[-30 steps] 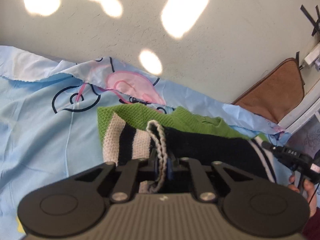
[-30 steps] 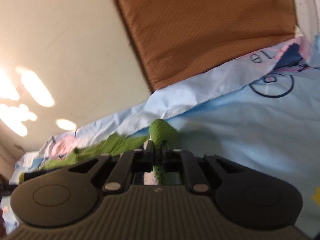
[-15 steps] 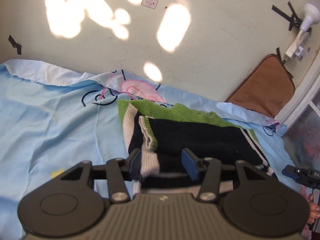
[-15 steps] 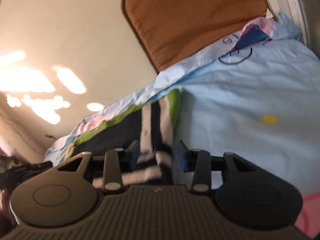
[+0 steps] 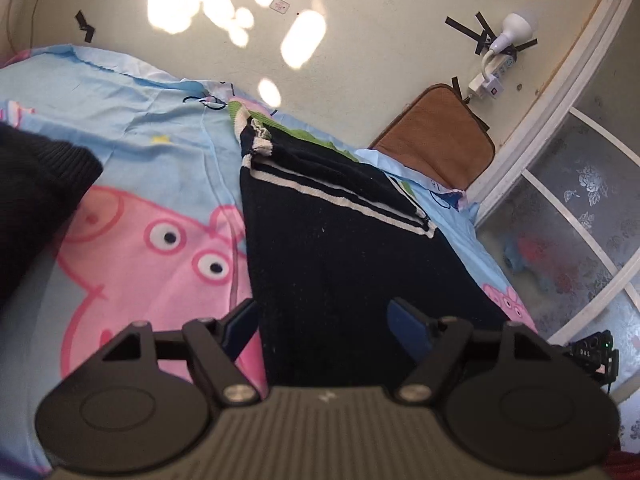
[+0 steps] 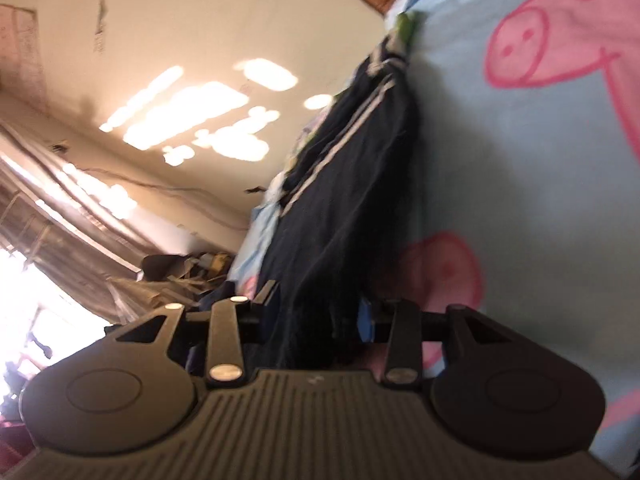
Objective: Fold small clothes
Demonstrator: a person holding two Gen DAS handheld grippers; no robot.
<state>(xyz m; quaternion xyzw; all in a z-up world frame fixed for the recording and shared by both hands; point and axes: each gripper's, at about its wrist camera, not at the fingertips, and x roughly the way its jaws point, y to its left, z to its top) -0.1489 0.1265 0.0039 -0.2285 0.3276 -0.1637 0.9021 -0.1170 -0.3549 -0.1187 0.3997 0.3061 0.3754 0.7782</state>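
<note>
sweater (image 5: 352, 248), dark knit with white stripes and a green edge, lay folded lengthwise on the pale blue cartoon-pig sheet (image 5: 168, 152). we saw our left gripper (image 5: 326, 322) with its jaws just opened wide and clear of the fabric. our right gripper (image 6: 320, 306) also stood released, its blue pads astride the near end.

Left wrist view: from behind the left gripper (image 5: 324, 328), looking forward and down along the sheet (image 5: 160, 152) towards the wall (image 5: 380, 20), close above the sweater (image 5: 340, 248). Right wrist view: from behind the right gripper (image 6: 316, 312), rolled, nearly level, low over the sheet (image 6: 520, 160), blurred. Shared: the sweater (image 6: 352, 184), the sheet, the sunlit wall (image 6: 200, 40), the brown cushion (image 5: 436, 136)
</note>
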